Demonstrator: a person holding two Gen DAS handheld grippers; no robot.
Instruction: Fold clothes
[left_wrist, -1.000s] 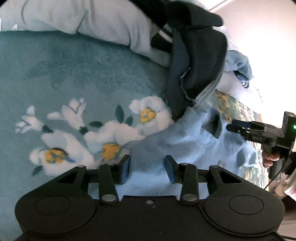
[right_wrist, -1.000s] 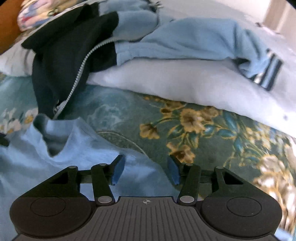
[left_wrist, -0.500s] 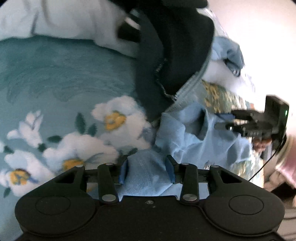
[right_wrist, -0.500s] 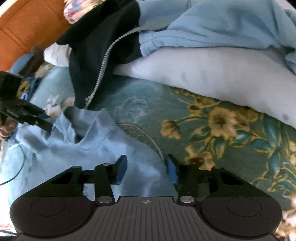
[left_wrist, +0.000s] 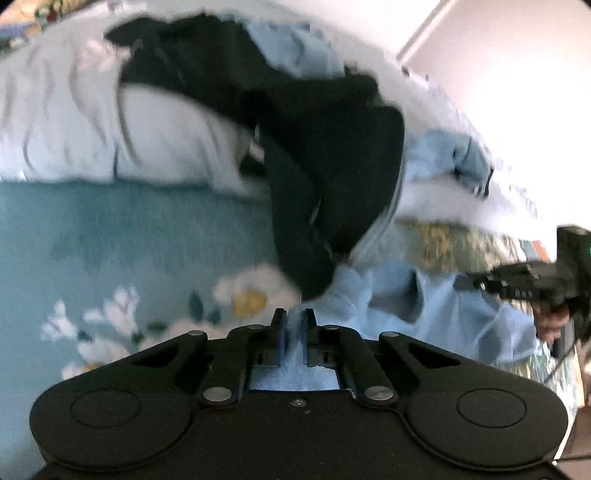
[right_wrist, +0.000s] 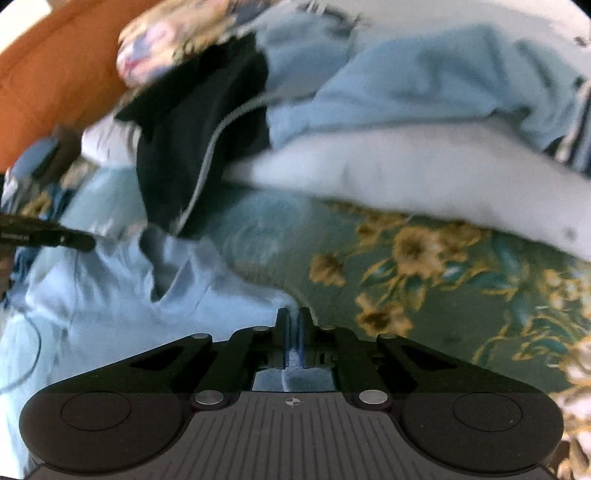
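A light blue shirt (left_wrist: 424, 314) (right_wrist: 110, 295) lies crumpled on a teal floral blanket (left_wrist: 129, 240). My left gripper (left_wrist: 294, 317) is shut on one edge of the shirt, with blue cloth pinched between its pads. My right gripper (right_wrist: 294, 315) is shut on the opposite edge, a thin fold showing between its fingers. Each gripper shows in the other's view: the right gripper (left_wrist: 469, 283) at the right side of the left wrist view, the left gripper (right_wrist: 83, 242) at the left side of the right wrist view. The shirt's collar opening sags between them.
A black and light blue zip jacket (left_wrist: 332, 166) (right_wrist: 192, 140) drapes over a white pillow (left_wrist: 74, 129) (right_wrist: 406, 177) just beyond the shirt. The blanket (right_wrist: 443, 277) carries yellow flowers on the right. An orange-brown headboard (right_wrist: 55, 74) stands at the back left.
Both grippers have closed on the shirt's edges and the left one has lifted, so the shirt has bunched up between them. Both views have tilted up toward the pillow and jacket.
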